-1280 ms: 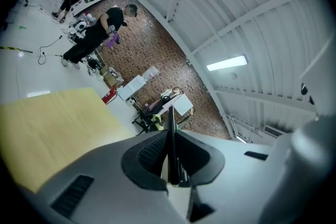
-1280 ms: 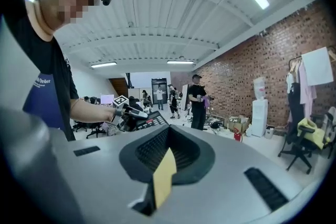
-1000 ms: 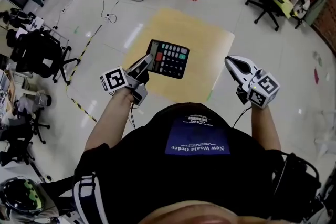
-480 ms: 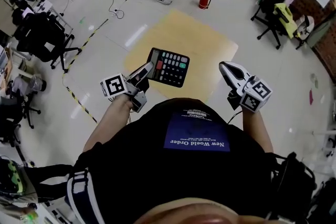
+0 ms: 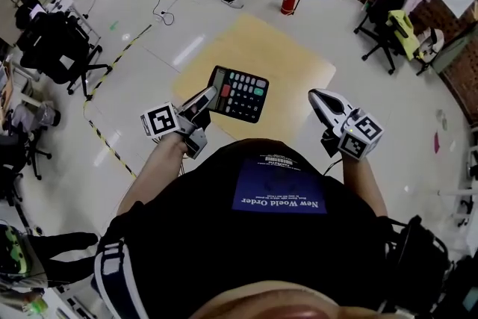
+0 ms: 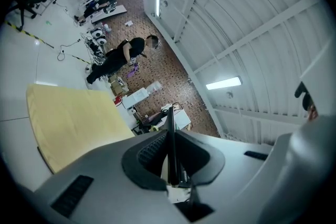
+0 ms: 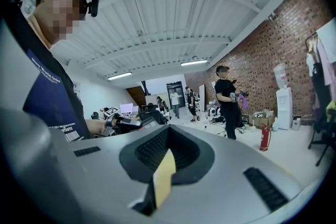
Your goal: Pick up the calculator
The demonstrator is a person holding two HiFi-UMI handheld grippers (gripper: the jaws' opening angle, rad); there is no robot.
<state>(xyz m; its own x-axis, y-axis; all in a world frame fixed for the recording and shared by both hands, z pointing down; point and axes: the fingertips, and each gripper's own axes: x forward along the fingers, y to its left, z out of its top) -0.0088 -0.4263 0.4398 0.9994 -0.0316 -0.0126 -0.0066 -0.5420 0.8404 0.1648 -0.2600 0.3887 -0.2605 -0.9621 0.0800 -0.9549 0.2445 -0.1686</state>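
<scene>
Over the big pale floor (image 5: 142, 56) and the yellow mat (image 5: 299, 60) that lies on it, the calculator (image 5: 240, 93) is up in the air, just in front of your chest. It touches nothing but your tool. Its keys face up at you and it sits nearly flat.

Your left gripper (image 5: 203, 99) has it. The jaws are squeezed onto the calculator's left edge, open only as wide as the thin body between them. From the left gripper view you see the calculator edge-on, a dark thin line standing right in the middle of the jaws. Most of it sticks out past the tips toward your right.

Your right gripper (image 5: 320, 98) is off to the side, well apart from the calculator. Its jaws are together and it holds nothing.

The pick-up looks as good as done, so now the job is to hold on well. You only have one edge, so the far end may want to dip or swing. Keep your squeeze the same, not tighter and not looser. Keep your left wrist level and move slowly, with no jerks. Leave the right gripper out of the way so it does not bump the free end.
</scene>
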